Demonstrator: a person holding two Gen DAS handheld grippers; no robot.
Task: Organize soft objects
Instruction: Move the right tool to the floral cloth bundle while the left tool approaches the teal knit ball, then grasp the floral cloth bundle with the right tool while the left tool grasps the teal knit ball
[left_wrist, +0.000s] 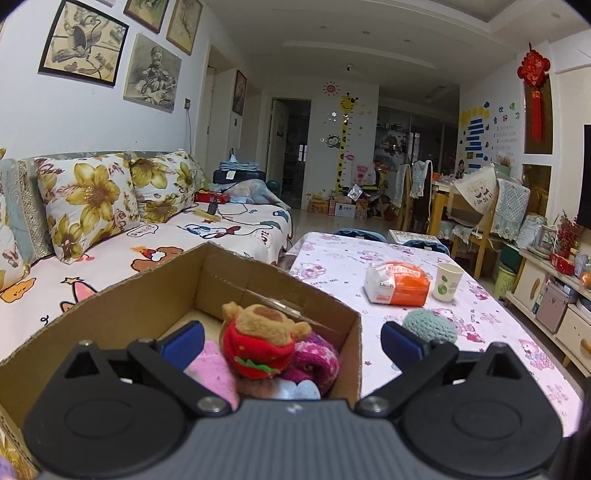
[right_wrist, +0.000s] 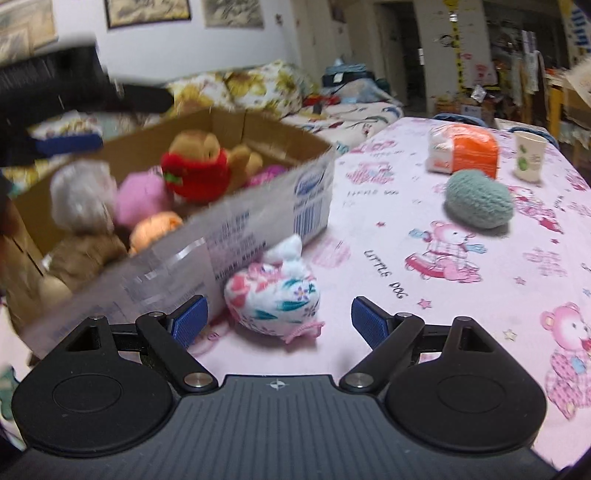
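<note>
My right gripper (right_wrist: 277, 319), jaws wide and empty, faces the floral white fabric pouch (right_wrist: 273, 299) at twelve o'clock: light, squashy; I would pinch its plump middle.

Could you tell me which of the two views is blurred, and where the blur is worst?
Left wrist view: sharp, only fisheye bending at the edges. Right wrist view: motion-smeared, worst on the cardboard box and its plush toys at left; the floral pouch stays fairly crisp.

Cardboard box (right_wrist: 236, 236) blocks the left, packed with plush toys (right_wrist: 195, 166). Floral pouch (right_wrist: 273, 295) lies against its near wall. Right of it, open tablecloth (right_wrist: 424, 332); far right, knitted ball (right_wrist: 480, 203), tissue pack (right_wrist: 465, 151), paper cup (right_wrist: 528, 155).
</note>
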